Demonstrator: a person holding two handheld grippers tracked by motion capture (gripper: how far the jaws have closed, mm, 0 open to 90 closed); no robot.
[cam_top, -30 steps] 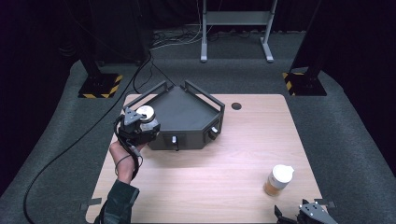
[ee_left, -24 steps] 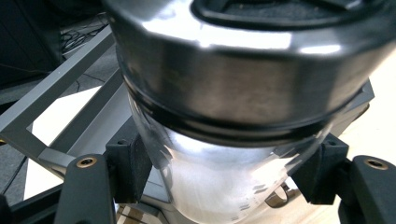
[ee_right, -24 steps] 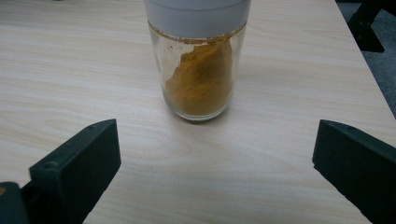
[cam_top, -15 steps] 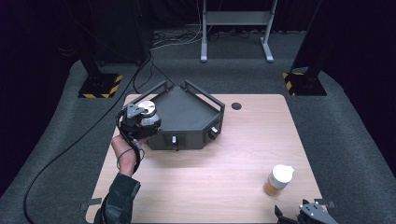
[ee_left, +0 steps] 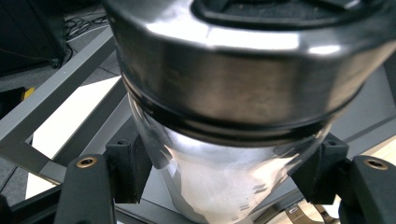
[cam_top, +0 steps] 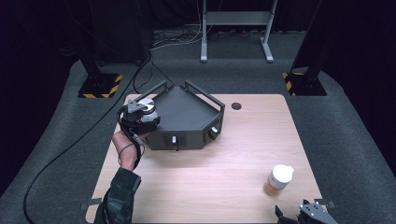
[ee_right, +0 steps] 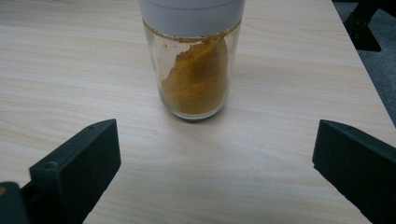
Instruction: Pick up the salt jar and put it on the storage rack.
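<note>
Quick status from my end. The left gripper [cam_top: 140, 116] is clamped on a shaker jar with a chrome lid [ee_left: 233, 116], both jaws pressed flat against its glass sides just under the lid. In the high view I've got it held over the left corner of the dark grey tray [cam_top: 187, 116] at the back of the bench [cam_top: 201, 186]. I can't tell from these angles whether the jar's base is already sitting on the tray floor or hanging just above it, so I'm calling it "being placed", not placed.

The other jar [cam_top: 279, 180], the one with the white cap and orange powder (looks like turmeric or curry), stands upright near the front right of the bench, well apart from the tray. The right gripper [cam_top: 308, 215] sits at the front edge just behind it, jaws spread wide and touching nothing. Through the right gripper view the jar [ee_right: 194, 70] is lined up dead centre between the jaws, a bit ahead of them.

So my guess: roughly halfway. First jar nearly dropped off in the tray, second one not grabbed yet. Left to do is release on the left, then close on the spice jar and carry it over.
</note>
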